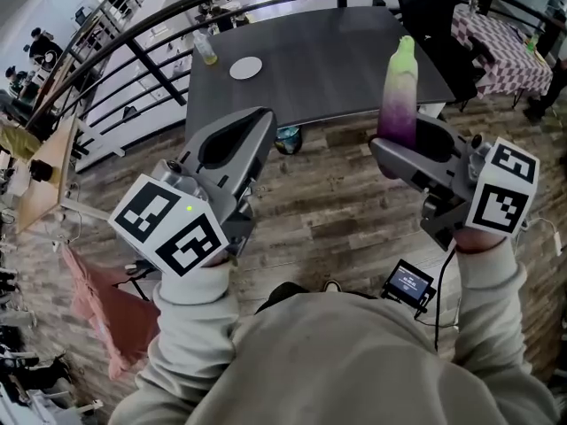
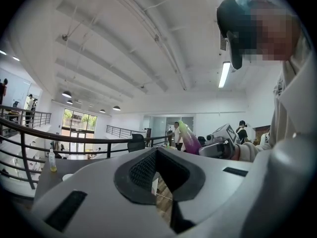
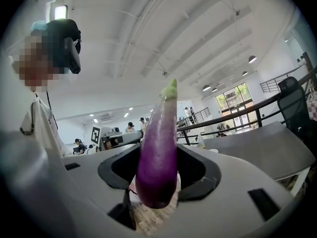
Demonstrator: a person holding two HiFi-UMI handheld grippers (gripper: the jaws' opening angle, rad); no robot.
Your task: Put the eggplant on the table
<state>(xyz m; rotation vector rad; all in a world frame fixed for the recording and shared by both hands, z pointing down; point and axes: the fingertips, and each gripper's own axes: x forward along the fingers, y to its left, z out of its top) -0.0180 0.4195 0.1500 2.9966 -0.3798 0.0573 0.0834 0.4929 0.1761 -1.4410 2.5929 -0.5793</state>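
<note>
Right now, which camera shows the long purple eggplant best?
The right gripper view: the long purple eggplant fills the centre, upright between the jaws. The head view shows it smaller from above; the left gripper view, tiny and distant.

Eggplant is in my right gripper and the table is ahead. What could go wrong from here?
1. The eggplant stands upright, held only near its bottom by the right gripper; it could tip or slip out.
2. Released upright on the table, it may topple and roll off.
3. A white plate and a bottle sit on the table's far left; keep clear.
</note>
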